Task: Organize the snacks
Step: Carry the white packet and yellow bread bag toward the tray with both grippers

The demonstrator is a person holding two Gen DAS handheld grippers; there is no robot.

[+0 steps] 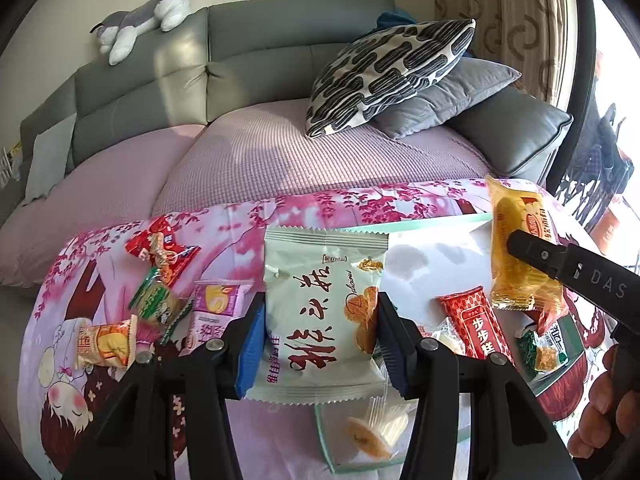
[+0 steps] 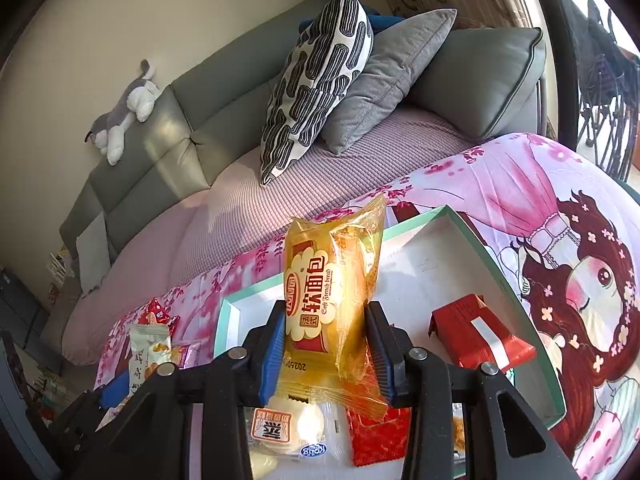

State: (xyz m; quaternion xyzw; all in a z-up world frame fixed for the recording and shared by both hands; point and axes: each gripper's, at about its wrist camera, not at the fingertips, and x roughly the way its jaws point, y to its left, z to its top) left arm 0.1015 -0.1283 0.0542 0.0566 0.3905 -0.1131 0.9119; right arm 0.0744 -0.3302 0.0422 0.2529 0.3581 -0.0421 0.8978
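My left gripper is shut on a pale green snack packet with red characters, held upright above the near corner of a white tray with a mint rim. My right gripper is shut on a yellow soft-bread packet, upright over the same tray. The left wrist view shows that bread packet at the right, one black finger pressed on it. A red packet lies in the tray, and so does a red stick packet.
Loose snacks lie on the pink printed quilt left of the tray: a red packet, a green one, a pink one. A grey sofa with pillows stands behind. A hand shows at lower right.
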